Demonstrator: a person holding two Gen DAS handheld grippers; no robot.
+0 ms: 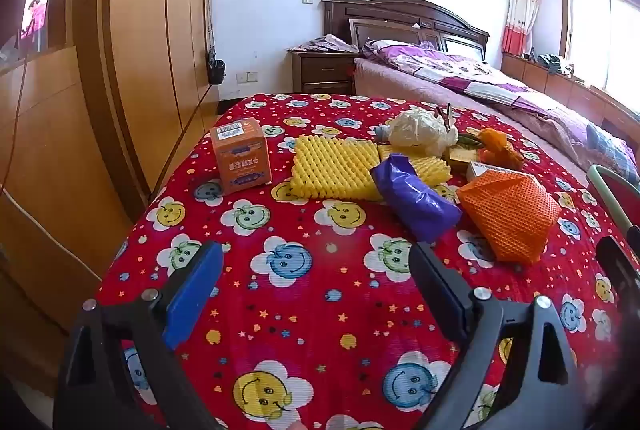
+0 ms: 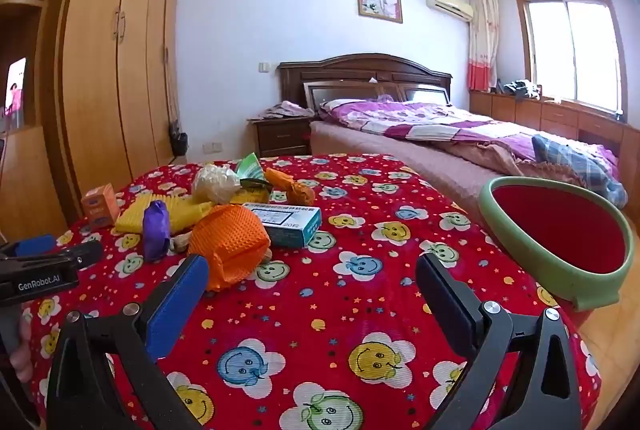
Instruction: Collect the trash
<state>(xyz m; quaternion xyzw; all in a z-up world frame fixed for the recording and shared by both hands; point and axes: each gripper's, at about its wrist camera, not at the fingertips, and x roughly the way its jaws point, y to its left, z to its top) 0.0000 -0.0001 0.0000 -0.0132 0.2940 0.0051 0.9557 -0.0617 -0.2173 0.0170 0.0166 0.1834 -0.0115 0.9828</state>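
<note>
Through my left wrist camera, my left gripper (image 1: 316,258) hangs over the red smiley-face cloth (image 1: 320,310) with its jaws wide apart and nothing between them. The trash lies ahead in a loose cluster: an orange carton (image 1: 242,156) standing to the left, yellow foam netting (image 1: 336,168) beside it, a purple bag (image 1: 416,198) lying over the netting's edge, an orange foam net (image 1: 510,216) to the right, and a crumpled whitish wad (image 1: 422,132) behind. Through my right wrist camera, my right gripper (image 2: 312,270) also stands fully spread and empty, with the orange foam net (image 2: 228,244) just beyond its blue pad and a teal-and-white box (image 2: 290,224) touching the net's far side. A green-rimmed red bin (image 2: 560,270) sits at the table's right edge. I judge that collecting has not begun; my next move calls for closing on the nearest piece, probably the orange net, gently since it will crush, then carrying it to the bin.
</note>
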